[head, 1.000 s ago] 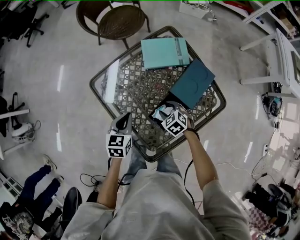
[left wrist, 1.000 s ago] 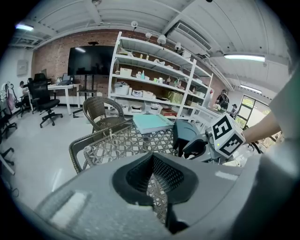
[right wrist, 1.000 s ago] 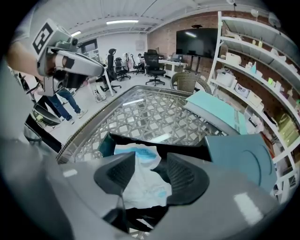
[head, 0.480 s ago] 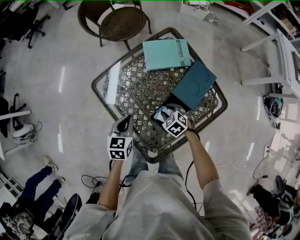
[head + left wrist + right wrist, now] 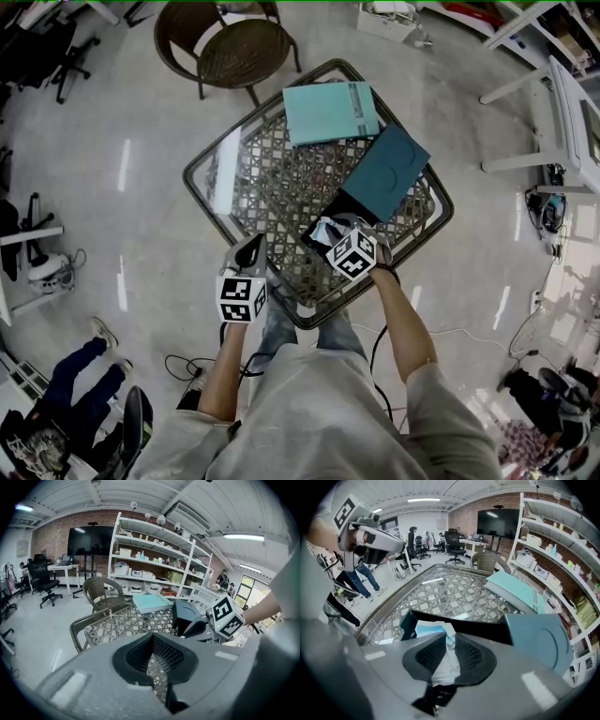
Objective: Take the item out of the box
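Note:
A dark teal box (image 5: 386, 173) lies on the glass-topped lattice table (image 5: 223, 173), its open end toward me. My right gripper (image 5: 330, 234) is at that open end. Its jaws are closing, and a crumpled white and pale-blue item (image 5: 446, 654) is pinched between the pads. More of the pale-blue item (image 5: 427, 629) lies in the box mouth (image 5: 454, 630). My left gripper (image 5: 251, 247) hovers at the table's near-left edge, apart from the box, shut with nothing in it. In the left gripper view the right gripper (image 5: 202, 628) reaches into the box (image 5: 187, 613).
A flat light-teal box (image 5: 330, 110) lies at the table's far side. A wicker chair (image 5: 239, 42) stands beyond the table. White shelving (image 5: 562, 112) is to the right, and office chairs and a person's legs (image 5: 66, 375) are to the left.
The right gripper stays at the box mouth and has drawn slightly toward me with the item showing between its jaws. The left gripper has hardly moved.

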Tool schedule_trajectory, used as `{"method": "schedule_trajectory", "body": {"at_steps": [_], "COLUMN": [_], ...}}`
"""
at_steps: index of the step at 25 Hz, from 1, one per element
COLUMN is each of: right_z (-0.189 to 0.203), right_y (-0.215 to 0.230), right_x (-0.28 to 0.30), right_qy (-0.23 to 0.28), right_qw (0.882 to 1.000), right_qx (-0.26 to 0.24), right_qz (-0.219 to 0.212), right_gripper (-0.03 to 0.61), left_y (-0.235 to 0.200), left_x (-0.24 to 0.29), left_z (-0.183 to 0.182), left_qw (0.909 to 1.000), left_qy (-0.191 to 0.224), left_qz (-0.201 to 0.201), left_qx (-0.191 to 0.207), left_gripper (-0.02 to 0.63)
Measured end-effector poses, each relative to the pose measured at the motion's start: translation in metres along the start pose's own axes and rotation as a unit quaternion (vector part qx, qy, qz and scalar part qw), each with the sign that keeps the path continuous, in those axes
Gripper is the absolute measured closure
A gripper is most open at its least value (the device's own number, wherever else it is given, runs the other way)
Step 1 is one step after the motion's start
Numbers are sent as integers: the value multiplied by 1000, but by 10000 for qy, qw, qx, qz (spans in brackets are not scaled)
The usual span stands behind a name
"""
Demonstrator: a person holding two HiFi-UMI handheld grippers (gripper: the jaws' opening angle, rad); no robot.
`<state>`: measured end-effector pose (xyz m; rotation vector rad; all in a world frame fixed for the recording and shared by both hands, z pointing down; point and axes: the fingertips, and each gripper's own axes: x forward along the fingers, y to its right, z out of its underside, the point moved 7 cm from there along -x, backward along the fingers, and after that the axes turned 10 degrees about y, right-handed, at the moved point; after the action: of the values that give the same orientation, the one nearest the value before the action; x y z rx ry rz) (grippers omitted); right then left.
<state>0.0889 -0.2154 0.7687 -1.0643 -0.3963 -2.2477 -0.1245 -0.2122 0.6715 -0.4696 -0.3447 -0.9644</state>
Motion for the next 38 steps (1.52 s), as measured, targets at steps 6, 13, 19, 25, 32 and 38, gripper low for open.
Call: {"method": "schedule_trajectory", "body": {"at_steps": [6, 13, 19, 25, 32, 38], "right_z": [-3, -13, -17, -11, -3, -20], "right_y": [5, 11, 20, 30, 31, 32], "right_x": [-12, -38, -67, -90, -114, -134], "right_qy": [161, 578, 1108, 1495, 2004, 2321], "right_qw": [9995, 9956, 9799, 9578, 9190, 9097], "right_qx": [31, 299, 1217, 1903, 2805, 2715], "right_qz": [266, 676, 1128, 1553, 1913, 2117], "right_gripper": [528, 526, 528, 528, 528, 528], "left_y": [2, 8, 11, 14, 18, 17], "left_x": [0, 3, 7, 9, 11, 8], "left_z": [-2, -8, -18, -27, -35, -55], "left_qw": [10000, 9999, 9998, 9996, 9994, 9986], "left_qy": [6, 40, 114, 151, 225, 441], "left_qz": [36, 86, 129, 169, 188, 170], "left_qx": [23, 54, 106, 167, 195, 248], "left_gripper": [611, 611, 611, 611, 611, 611]}}
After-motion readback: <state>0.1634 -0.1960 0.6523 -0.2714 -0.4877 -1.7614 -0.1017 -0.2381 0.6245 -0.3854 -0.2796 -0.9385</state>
